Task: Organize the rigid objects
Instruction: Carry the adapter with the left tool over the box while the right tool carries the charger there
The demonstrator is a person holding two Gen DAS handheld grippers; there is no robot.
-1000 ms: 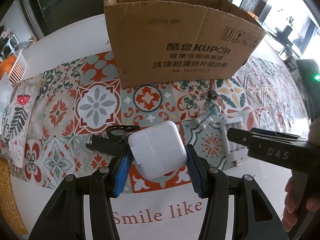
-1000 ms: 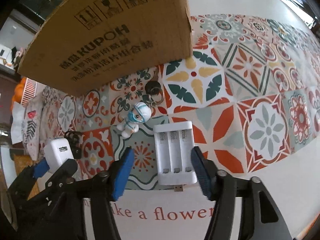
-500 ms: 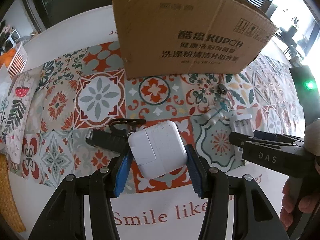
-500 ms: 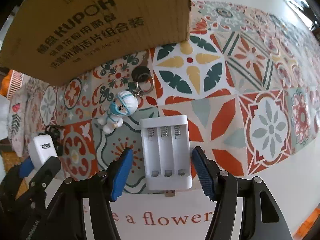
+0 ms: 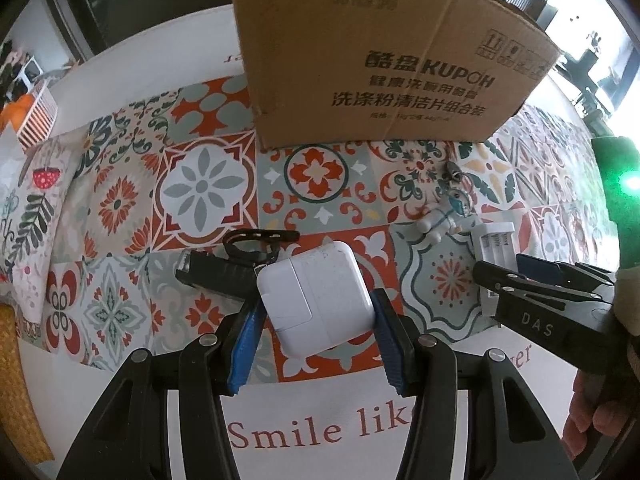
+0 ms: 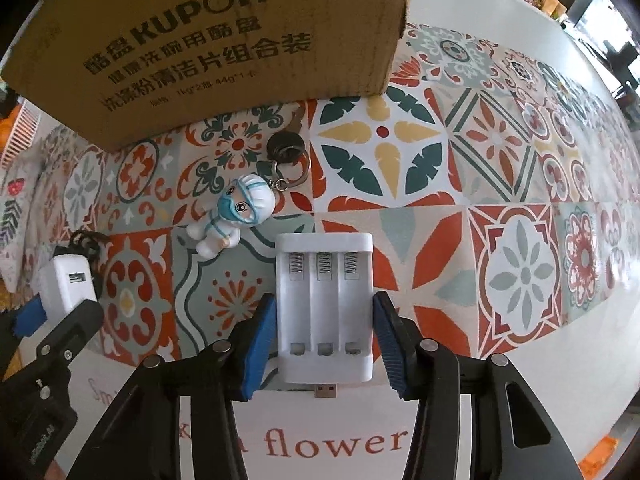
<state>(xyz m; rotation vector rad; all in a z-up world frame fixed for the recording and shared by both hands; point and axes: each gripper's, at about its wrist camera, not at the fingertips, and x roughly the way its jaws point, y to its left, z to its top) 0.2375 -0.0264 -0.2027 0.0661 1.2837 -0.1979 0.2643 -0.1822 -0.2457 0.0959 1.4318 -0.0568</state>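
**Desk:** Where is the tidy-up standing right now?

**Operator:** Early, by my reading. I am holding the white power adapter [image 5: 316, 298] in the left gripper [image 5: 314, 344], its blue pads pinching the block on both sides, in front of the cardboard box [image 5: 384, 60] and clear of the patterned tablecloth [image 5: 200, 184]. I am closing the right gripper [image 6: 324, 344] around the white battery charger [image 6: 325, 304], which is lying flat on the cloth in front of the box's right corner. The pads are sitting right at its long sides; I cannot tell whether they are pressing yet.

**Desk:** Is anything in the box already?

**Operator:** I am not seeing inside it from either wrist camera, so I cannot say. Nothing I am handling is in there: the adapter is hanging short of the box's near wall, and the charger is not lifted.

**Desk:** What is waiting?

**Operator:** A masked-figure keychain [image 6: 236, 212] is lying between the charger and the box, just beside the charger's far left corner. A black clip-like gadget [image 5: 236, 260] is lying in front of the box's left corner, partly behind the adapter. I am judging both carries, then those two, as the work remaining.
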